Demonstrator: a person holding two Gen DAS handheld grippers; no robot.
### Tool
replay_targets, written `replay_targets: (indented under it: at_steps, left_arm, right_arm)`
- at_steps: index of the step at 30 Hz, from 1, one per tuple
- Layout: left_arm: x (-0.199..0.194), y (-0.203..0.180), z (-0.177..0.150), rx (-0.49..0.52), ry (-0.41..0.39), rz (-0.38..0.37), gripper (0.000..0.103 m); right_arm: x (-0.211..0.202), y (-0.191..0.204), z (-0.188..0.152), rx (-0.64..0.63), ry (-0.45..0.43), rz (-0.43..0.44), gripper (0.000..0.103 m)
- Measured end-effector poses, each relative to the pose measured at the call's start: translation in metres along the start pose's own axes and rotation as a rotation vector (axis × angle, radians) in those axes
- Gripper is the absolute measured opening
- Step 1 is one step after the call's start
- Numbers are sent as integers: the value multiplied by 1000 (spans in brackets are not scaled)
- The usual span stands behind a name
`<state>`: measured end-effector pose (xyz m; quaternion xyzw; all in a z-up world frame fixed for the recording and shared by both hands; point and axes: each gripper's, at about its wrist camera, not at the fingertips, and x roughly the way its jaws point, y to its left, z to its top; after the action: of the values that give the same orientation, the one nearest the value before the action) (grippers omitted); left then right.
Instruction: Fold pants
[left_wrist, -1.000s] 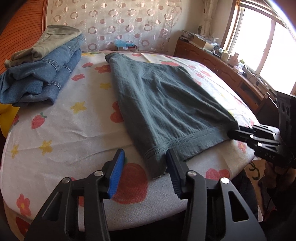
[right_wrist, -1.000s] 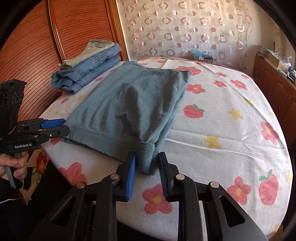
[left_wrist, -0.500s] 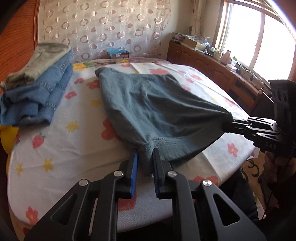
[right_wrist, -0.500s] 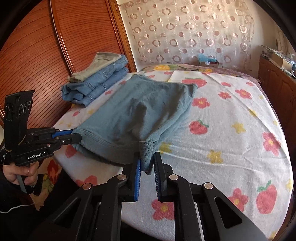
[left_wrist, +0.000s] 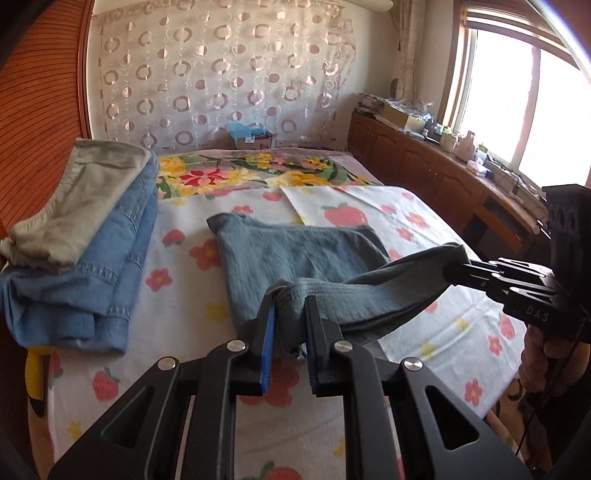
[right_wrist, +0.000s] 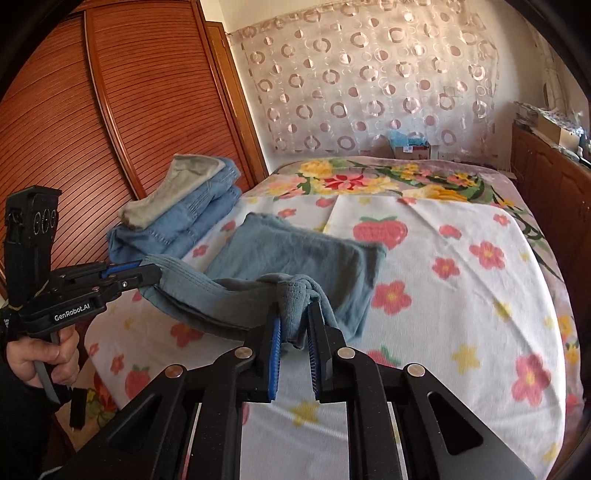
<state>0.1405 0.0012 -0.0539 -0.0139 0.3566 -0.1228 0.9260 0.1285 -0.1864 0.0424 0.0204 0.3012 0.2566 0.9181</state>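
Left gripper (left_wrist: 290, 314) and right gripper (right_wrist: 295, 314) are each clamping a waistband corner of the grey-blue pants (left_wrist: 295, 254), its near edge hanging above the bed (left_wrist: 184, 314).

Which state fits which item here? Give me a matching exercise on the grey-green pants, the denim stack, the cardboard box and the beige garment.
Items:
1. grey-green pants
2. denim stack
3. cardboard box
4. beige garment

States:
A. lying on top of the denim
B. near edge lifted off the bed, held at both corners
C. beyond the far end of the bed, by the curtain
D. folded at the bed's left side

Pairs: 1-B, 2-D, 3-C, 4-A
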Motion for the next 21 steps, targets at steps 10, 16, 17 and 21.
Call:
replay_targets:
  at_steps: [10, 16, 17, 21]
  left_arm:
    - [27, 9, 40, -10, -13, 49, 16]
    - [57, 12, 45, -18, 37, 92, 16]
    - [60, 12, 46, -19, 40, 95, 16]
    - [68, 15, 44, -35, 49, 98, 16]
  right_arm:
    - [39, -8, 39, 16, 6, -35, 13]
    - [75, -15, 44, 13, 64, -65, 13]
    - [79, -15, 44, 13, 70, -70, 13]
    - [93, -18, 45, 16, 92, -87, 13]
